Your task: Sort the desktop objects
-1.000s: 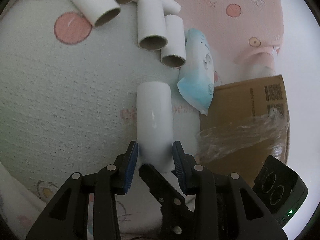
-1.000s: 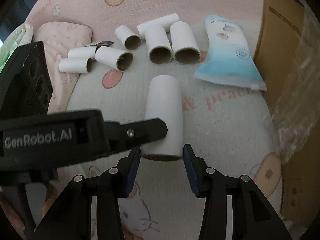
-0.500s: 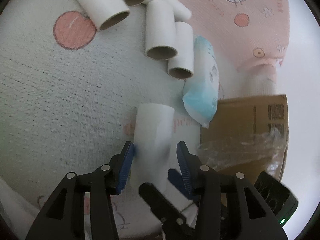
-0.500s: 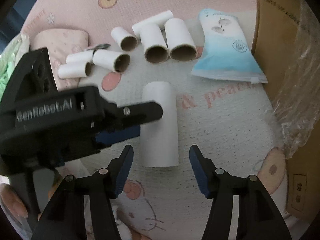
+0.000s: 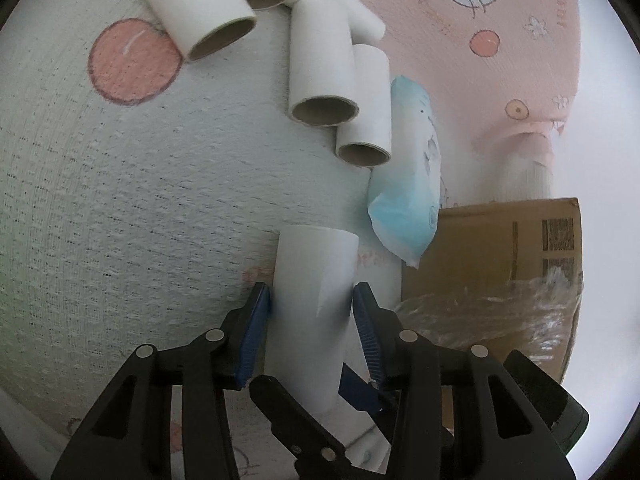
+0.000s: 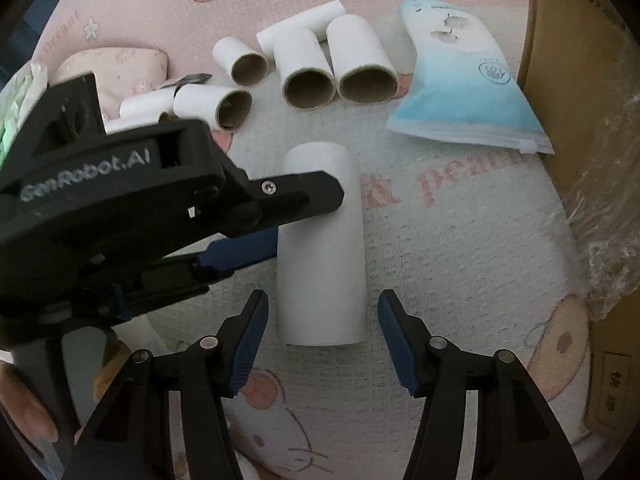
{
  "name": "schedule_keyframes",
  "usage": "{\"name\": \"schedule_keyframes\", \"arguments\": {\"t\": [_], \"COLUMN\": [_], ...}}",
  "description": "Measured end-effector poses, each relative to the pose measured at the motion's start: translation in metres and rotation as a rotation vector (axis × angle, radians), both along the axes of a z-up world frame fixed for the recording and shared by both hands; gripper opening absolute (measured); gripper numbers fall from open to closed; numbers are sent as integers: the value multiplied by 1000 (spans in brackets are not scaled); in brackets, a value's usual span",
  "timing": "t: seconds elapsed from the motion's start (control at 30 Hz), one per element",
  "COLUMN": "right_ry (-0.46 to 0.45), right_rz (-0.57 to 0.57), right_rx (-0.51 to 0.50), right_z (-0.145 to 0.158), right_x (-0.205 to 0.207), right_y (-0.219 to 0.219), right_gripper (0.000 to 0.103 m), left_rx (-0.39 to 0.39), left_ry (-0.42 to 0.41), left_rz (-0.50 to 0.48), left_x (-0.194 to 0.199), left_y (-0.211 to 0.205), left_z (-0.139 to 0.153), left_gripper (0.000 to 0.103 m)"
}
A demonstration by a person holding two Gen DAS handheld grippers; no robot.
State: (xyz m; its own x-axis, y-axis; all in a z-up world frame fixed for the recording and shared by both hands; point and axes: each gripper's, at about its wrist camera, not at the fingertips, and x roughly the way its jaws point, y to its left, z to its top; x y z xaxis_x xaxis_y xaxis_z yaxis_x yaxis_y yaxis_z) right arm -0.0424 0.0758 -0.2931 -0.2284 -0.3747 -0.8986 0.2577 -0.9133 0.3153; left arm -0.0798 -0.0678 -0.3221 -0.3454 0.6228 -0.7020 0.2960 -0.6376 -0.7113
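A plain white paper tube [image 6: 320,248] lies lengthwise on the white printed blanket [image 6: 460,280]. My right gripper [image 6: 323,300] stands open around its near end, with a clear gap on both sides. My left gripper [image 6: 308,218] reaches in from the left and straddles the tube's far half. In the left wrist view the tube [image 5: 316,292] fills the space between the left gripper's [image 5: 312,304] blue pads, which stand right beside its walls without visibly squeezing it. Beyond it lie several brown-cored cardboard tubes [image 6: 308,76] and a blue and white pouch [image 6: 460,92].
A cardboard box [image 5: 492,264] partly wrapped in crinkled clear plastic [image 6: 608,240] borders the blanket on the right. A pink cushion [image 6: 116,64] sits at the far left. A hand [image 6: 24,412] holds the left gripper at the lower left.
The right gripper's jaws have spread off the tube's near end. The left jaws have widened slightly, and the left gripper has slid closer along the tube. The tube now rests on the blanket.
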Motion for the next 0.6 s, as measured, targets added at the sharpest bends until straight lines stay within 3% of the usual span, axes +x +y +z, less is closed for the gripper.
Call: {"name": "schedule_keyframes", "arguments": {"t": [0.13, 0.33, 0.6], "right_ry": [11, 34, 140], "right_rz": [-1, 10, 53], "right_rx": [-16, -19, 2], "right_z": [0, 8, 41], "right_x": [3, 10, 30], "right_y": [0, -4, -15], "right_gripper": [41, 41, 41], "left_rx": [-21, -24, -66], "left_ry": [24, 65, 200], "left_rz": [-12, -8, -28], "left_x": [3, 11, 26], "left_y": [1, -3, -2], "left_z": [6, 19, 65], "left_gripper": [47, 47, 47]}}
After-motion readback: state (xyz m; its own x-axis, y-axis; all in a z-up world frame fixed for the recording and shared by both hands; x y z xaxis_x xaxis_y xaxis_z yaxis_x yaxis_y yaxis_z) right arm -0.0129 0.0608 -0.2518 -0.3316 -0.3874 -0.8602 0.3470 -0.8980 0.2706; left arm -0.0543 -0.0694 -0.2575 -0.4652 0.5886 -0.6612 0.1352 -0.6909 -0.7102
